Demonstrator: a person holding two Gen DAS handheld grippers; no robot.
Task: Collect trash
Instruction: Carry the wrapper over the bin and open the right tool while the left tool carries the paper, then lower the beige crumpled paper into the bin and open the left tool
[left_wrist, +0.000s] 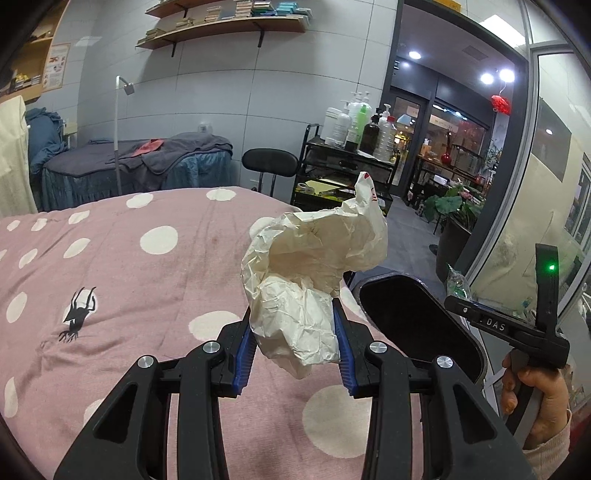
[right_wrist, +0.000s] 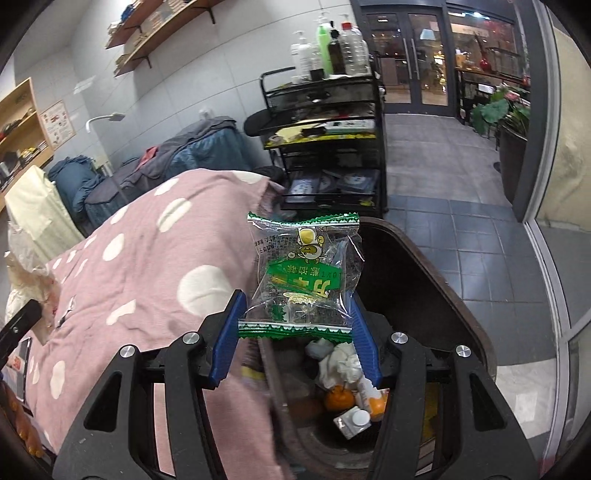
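My left gripper (left_wrist: 295, 328) is shut on a crumpled white paper wrapper (left_wrist: 306, 269), held up over the pink polka-dot bedspread (left_wrist: 129, 280). My right gripper (right_wrist: 295, 325) is shut on a clear green-printed snack wrapper (right_wrist: 303, 280), held above an open dark trash bin (right_wrist: 424, 288) beside the bed. The bin holds tissues (right_wrist: 340, 362), orange peel (right_wrist: 338, 398) and a small white bottle (right_wrist: 352, 421). In the left wrist view the bin's raised lid (left_wrist: 413, 321) shows at right, with the right gripper's body (left_wrist: 517, 328) and a hand (left_wrist: 535, 395) gripping it.
A black trolley (right_wrist: 325, 147) with bottles (right_wrist: 332, 48) on top stands beyond the bed. A black stool (left_wrist: 269, 162) sits next to it. A second bed with blue covers (left_wrist: 129, 166) lies at the back left. Glass doors (right_wrist: 413, 55) and potted plants (right_wrist: 506, 114) are at right.
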